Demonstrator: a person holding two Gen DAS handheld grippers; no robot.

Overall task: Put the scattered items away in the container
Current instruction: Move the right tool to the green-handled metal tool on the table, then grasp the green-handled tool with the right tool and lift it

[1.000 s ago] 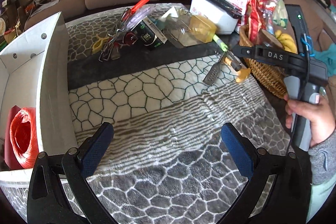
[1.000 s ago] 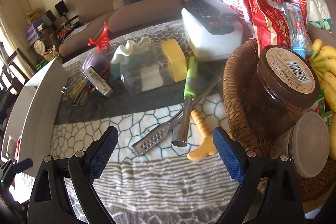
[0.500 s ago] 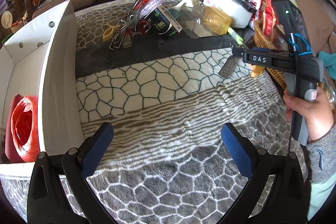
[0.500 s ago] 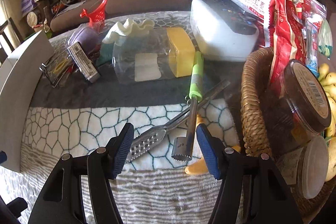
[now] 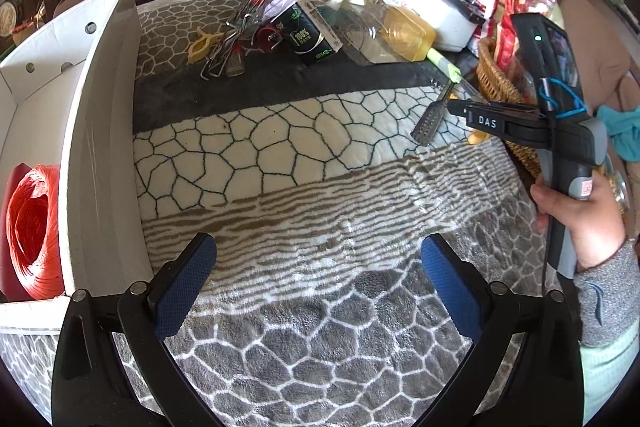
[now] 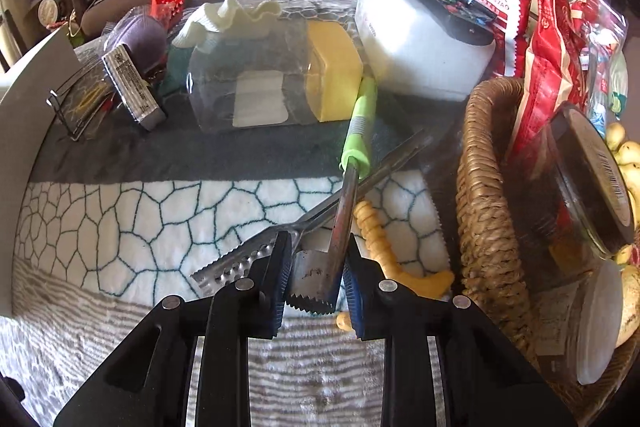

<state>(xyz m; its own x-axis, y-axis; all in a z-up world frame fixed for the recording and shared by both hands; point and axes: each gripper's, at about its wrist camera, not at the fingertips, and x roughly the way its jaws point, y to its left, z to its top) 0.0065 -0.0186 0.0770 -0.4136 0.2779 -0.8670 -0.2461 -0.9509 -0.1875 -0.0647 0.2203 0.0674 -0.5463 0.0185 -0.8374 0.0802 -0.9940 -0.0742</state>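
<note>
Pinching the serrated steel scraper: right hand-held gripper.

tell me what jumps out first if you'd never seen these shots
The right gripper is clamped on the toothed steel head of a green-handled kitchen tool, lying across a perforated metal scraper on the blanket. At far left, an orange twine roll sits inside the white box.
</note>
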